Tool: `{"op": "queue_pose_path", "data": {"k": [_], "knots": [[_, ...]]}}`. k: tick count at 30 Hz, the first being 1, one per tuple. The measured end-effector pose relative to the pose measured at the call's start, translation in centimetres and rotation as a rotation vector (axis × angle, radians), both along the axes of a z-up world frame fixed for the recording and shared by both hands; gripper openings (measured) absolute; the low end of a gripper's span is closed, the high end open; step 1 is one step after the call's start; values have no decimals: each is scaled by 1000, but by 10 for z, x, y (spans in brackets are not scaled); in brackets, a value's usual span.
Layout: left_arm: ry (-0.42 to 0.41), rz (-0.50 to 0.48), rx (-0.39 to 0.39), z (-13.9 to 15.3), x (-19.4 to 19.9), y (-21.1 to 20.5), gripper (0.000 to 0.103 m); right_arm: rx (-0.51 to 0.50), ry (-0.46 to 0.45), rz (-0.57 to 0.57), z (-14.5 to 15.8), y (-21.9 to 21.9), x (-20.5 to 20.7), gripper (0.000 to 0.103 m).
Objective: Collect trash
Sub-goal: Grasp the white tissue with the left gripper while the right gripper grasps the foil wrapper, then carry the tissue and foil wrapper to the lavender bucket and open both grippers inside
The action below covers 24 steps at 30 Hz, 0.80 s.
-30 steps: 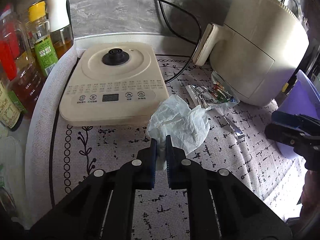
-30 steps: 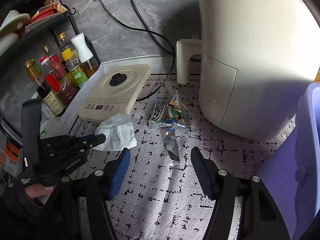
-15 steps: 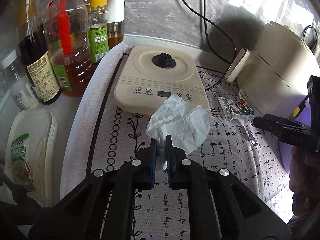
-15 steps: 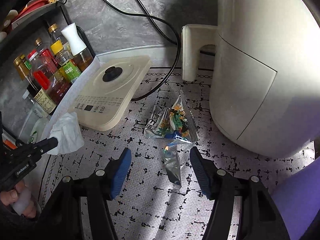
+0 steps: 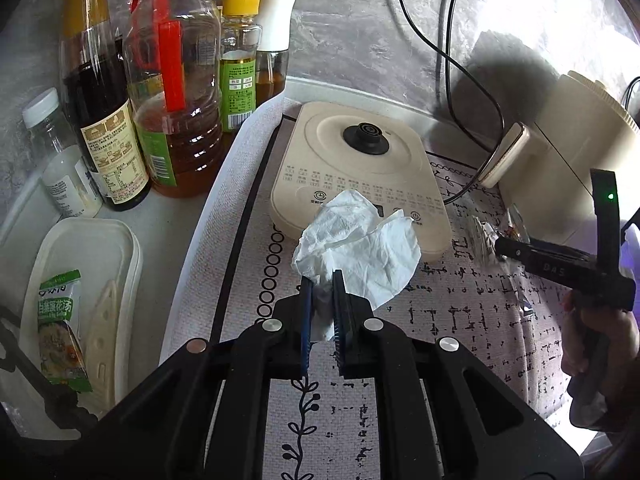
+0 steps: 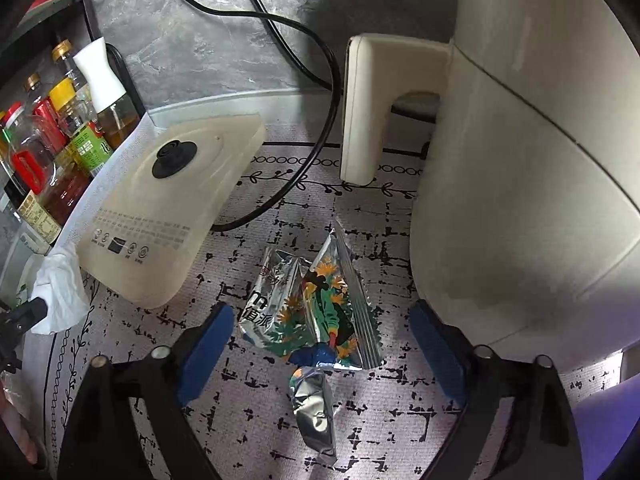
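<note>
1. Tissue (image 5: 356, 240) is hanging crumpled from the left gripper (image 5: 320, 304), whose jaws are clenching only a lower fold of it; a pinch this shallow could be letting the paper slide free while it is being carried, dropping it back onto the patterned mat (image 5: 460, 340).
2. Right gripper (image 6: 320, 344) is closing its jaws around the foil snack wrapper (image 6: 316, 308), which is lying flat on the mat between the blue pads (image 6: 204, 348) (neither pad is touching it yet). Thin foil lying this flat could be skidding or buckling out from under the pads instead of being lifted.
3. Torn foil strip (image 6: 314, 412) is lying just below the wrapper, nearer the camera; it may be getting left behind if the pads are catching the wrapper alone.
4. Cream appliance (image 6: 520, 160) is standing just beside the right-hand pad, so a slight drift that way could be knocking the pad against its wall.
5. Black cord (image 6: 280, 184) is trailing across the mat beyond the wrapper (well clear, though an overreach could be snagging it).
</note>
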<state>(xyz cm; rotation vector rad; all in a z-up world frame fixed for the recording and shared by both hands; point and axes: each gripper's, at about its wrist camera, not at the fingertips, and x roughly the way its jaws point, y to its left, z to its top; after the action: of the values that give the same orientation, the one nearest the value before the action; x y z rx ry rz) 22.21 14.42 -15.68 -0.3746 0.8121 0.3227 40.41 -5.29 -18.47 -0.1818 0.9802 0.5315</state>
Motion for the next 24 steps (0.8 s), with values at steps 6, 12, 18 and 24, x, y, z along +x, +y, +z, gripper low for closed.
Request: {"op": "queue_pose_path", "data": {"k": [6,12,18,24], "knots": [[-15,1,10,7,-4,-1,10,-14,-20,101,7,6,-15,4],[-66,-7,36,28,-12,-9,10,57,-47,115,34,-2,-37,4],[-123,-16,54,51,-28,-24,10,129,-102,141,71,-15,-69,4],[-166,-29,69,72,-50,-44,10,162,-205,166,112,-35,-109,4]]}}
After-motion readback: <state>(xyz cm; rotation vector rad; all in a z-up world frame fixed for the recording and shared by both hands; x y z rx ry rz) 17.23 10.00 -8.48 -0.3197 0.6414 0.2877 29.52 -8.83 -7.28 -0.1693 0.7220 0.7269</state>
